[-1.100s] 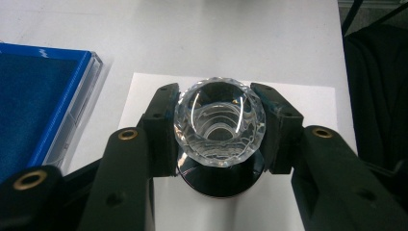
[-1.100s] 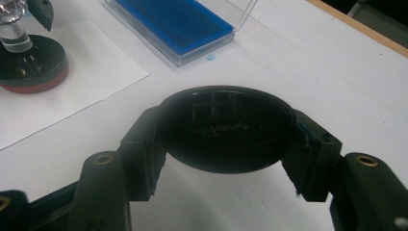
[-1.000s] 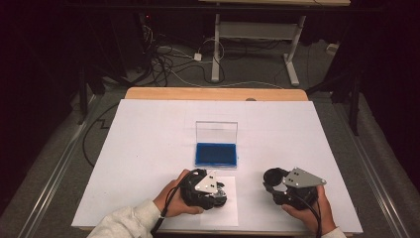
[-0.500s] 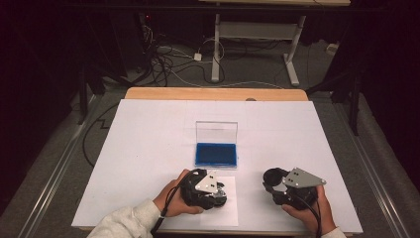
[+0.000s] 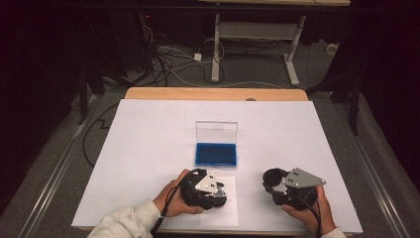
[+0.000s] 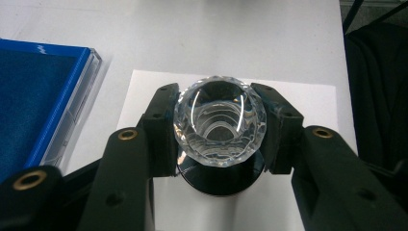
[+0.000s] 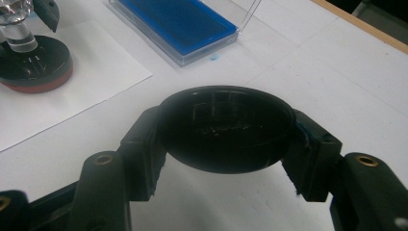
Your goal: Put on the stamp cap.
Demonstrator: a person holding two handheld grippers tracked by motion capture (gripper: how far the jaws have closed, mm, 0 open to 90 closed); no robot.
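White table, open blue-lined case mid-table.

Faceted clear knob between black jaws, above white paper

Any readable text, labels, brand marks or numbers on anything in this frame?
None readable.
Blue ink pad: no print visible on pad or clear lid.
Stamp with crystal handle: no label.
White sheet: blank.
Black cap: faint marks inside, too blurred to read.

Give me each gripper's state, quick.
Left gripper: shut on the stamp.
Right gripper: shut on the black cap.
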